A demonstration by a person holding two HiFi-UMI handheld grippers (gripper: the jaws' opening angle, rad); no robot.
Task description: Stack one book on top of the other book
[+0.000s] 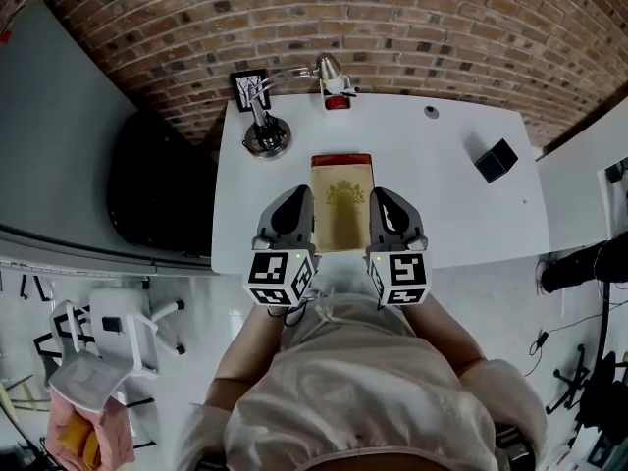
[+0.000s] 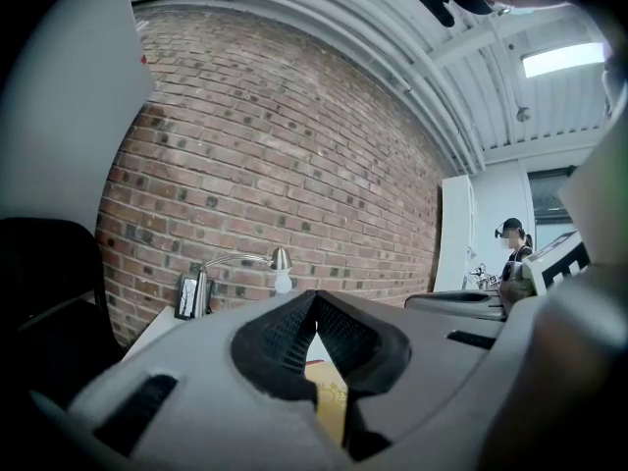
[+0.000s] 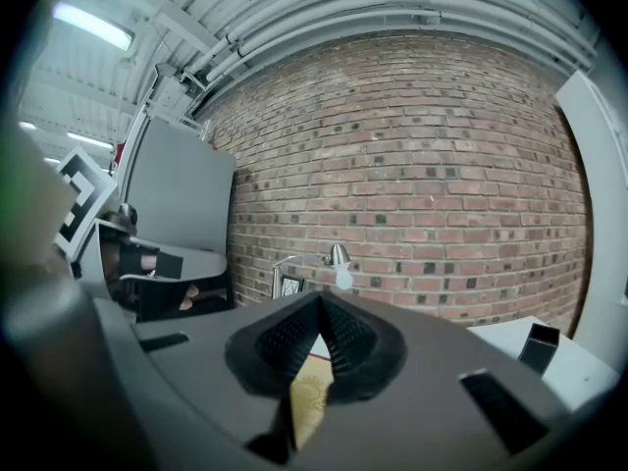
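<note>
A tan book with a gold emblem lies lengthwise on the white table, in front of me. A red strip shows past its far end, seemingly a red book lying under it. My left gripper hovers along the tan book's left edge and my right gripper along its right edge. Both are shut with nothing between the jaws. In the left gripper view the closed jaws meet at the left gripper and the tan book shows below. The right gripper looks the same, with the book under it.
A desk lamp, a small picture frame and a red-and-white object stand at the table's far edge. A black box sits to the right. A black chair is left of the table. A person stands far off.
</note>
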